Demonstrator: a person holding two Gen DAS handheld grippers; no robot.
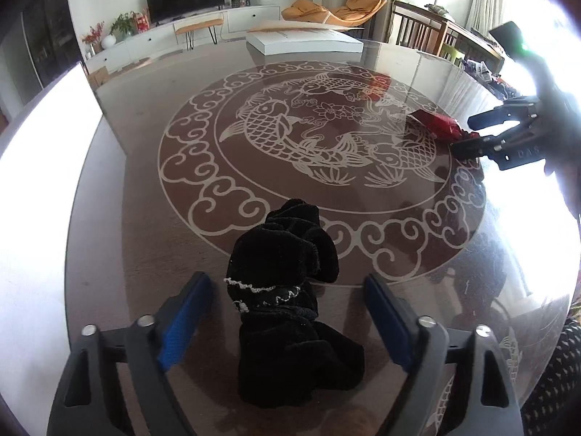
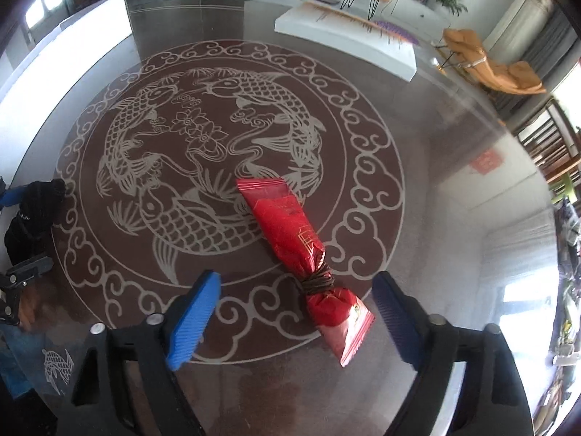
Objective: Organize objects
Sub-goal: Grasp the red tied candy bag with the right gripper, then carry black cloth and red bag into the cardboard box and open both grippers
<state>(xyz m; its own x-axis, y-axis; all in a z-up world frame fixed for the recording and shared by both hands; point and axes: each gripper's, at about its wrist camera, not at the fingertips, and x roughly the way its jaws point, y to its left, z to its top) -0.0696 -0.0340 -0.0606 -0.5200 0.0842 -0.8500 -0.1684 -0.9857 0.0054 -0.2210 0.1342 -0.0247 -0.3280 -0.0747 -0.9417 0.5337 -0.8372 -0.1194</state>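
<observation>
Left jaws: the left gripper (image 1: 288, 312) stands parted, its blue pads clear on both sides of the black cloth bundle (image 1: 287, 305); nothing gripped.
Black cloth bundle: crumpled on the glass table (image 1: 145, 189), between the left jaws and running forward past their tips, with a thin white trim across its middle.
Right jaws: the right gripper (image 2: 296, 314) is likewise parted, pads not pressing on anything.
Red wrapped packet (image 2: 290, 232): flat on the table, its tied neck and tail end between the right jaws, nearer the right-hand pad, the long body reaching ahead of the tips.
Beyond the jaws: the carp pattern (image 2: 203, 167) in the table's middle.
Progress: judged early; both things lie loose and well apart, neither is lifted, and no gathering spot shows.
Left to do: closing on each, then moving them.
</observation>
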